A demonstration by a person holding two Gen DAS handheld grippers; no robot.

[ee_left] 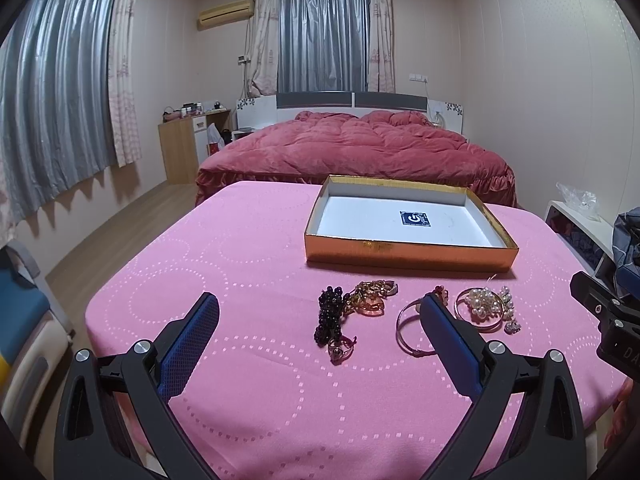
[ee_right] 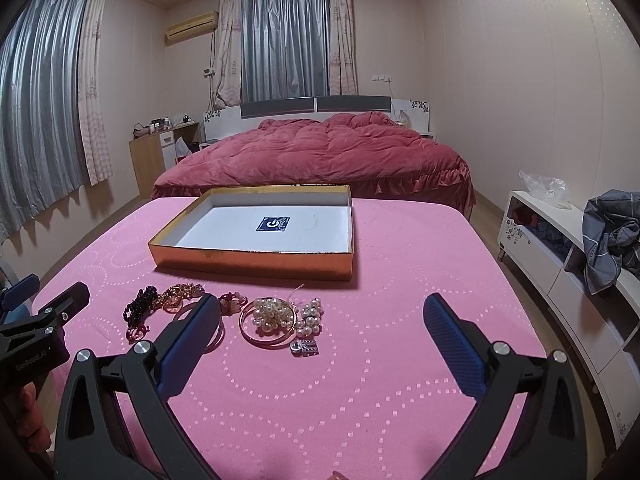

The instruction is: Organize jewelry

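Observation:
Jewelry lies in a row on the pink tablecloth point(ee_left: 240, 264): a dark bead bracelet point(ee_left: 330, 316), an amber piece point(ee_left: 370, 298), a thin bangle point(ee_left: 408, 330), a gold bangle with pearls point(ee_left: 482, 306) and a small silver piece point(ee_left: 512, 326). An open gold box point(ee_left: 408, 254) with a white floor stands behind them. My left gripper point(ee_left: 320, 312) is open and empty, above the table in front of the beads. My right gripper point(ee_right: 320, 316) is open and empty, in front of the pearls point(ee_right: 270, 316); the box also shows in the right wrist view point(ee_right: 252, 258).
A bed with a red quilt point(ee_left: 352, 148) stands behind the table. A white cabinet point(ee_right: 560, 248) with a grey cloth point(ee_right: 612, 232) stands to the right. The right gripper's body shows at the left wrist view's right edge point(ee_left: 608, 320).

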